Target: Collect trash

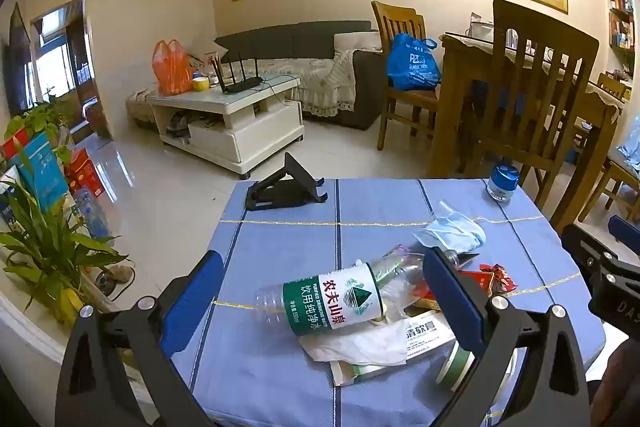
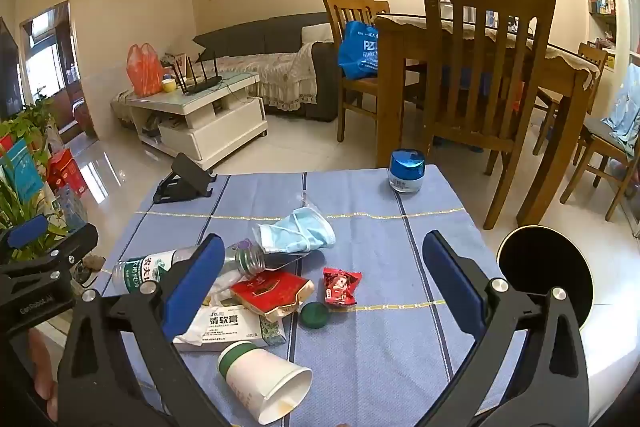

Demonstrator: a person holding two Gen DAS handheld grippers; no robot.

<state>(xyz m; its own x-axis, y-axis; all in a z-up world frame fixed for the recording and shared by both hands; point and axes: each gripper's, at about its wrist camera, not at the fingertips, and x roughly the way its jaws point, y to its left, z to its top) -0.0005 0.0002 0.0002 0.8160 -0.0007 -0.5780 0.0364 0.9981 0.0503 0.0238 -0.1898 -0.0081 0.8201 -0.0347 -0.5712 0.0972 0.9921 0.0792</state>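
While both grippers hang above the blue cloth of the counter (image 2: 360, 367) with their jaws spread wide and nothing between the pads, the collecting seems not yet begun, because all the trash lies untouched in one loose heap. The left gripper (image 1: 320, 291) looks down on the empty water bottle (image 1: 332, 301), which lies on its side across a crumpled tissue (image 1: 360, 345) and a flat medicine box (image 2: 224, 327). The right gripper (image 2: 324, 283) faces the near part of the heap: a paper cup (image 2: 264, 383) tipped on its side with its mouth toward the camera, a green bottle cap (image 2: 315, 315), a red snack wrapper (image 2: 340, 287), a torn red packet (image 2: 272, 291), and farther away a blue face mask (image 2: 296, 231). A black round bin (image 2: 548, 275) stands just beside the right edge of the counter, and I judge it is the place for the trash. To do this step well, I would take first a piece that lies on top or apart, such as the bottle or the cup, and close the jaws across its narrow width, gently, since both are light and can crush or slip. The blue-lidded jar (image 2: 407, 171) and the black phone stand (image 2: 184, 183) stand well apart from the heap and are probably not trash.
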